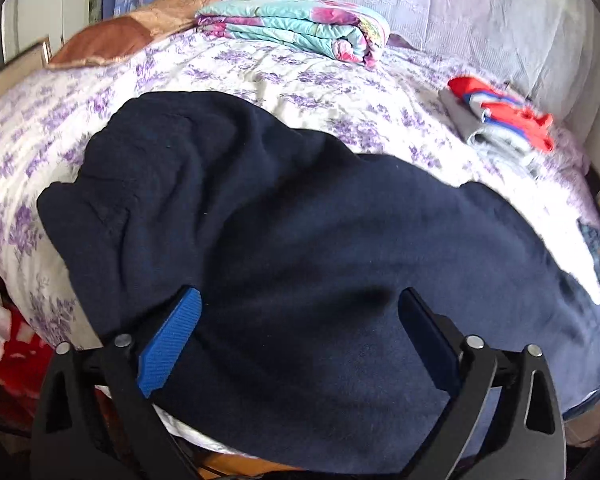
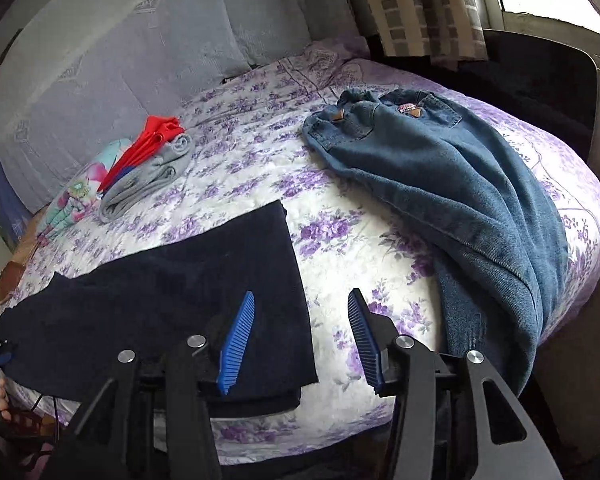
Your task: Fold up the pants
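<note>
Left gripper (image 1: 300, 312): sitting at the bottom of the left wrist view, jaws spread wide, gripping nothing, hovering over dark cloth.
Right gripper (image 2: 302, 320): at the bottom of the right wrist view, jaws standing open and holding nothing, one finger over the dark cloth's edge, the other over bare bedspread.
Navy pants (image 1: 284, 240): lying across the near part of the bed, filling the centre of the left view and the lower left of the right view, rumpled at one end.
Handling: looking soft, thick and limp like fleece; probably sagging and bunching when lifted, not slippery, not fragile.
Where to hold: likely the straight edge and corner nearest the right gripper, pinching both layers together.
Bedspread (image 2: 340, 208): purple-flowered, lying under everything.
Jeans (image 2: 460, 184): sprawling at the right, well apart.
Folded clothes (image 2: 148, 168): resting at upper left.
</note>
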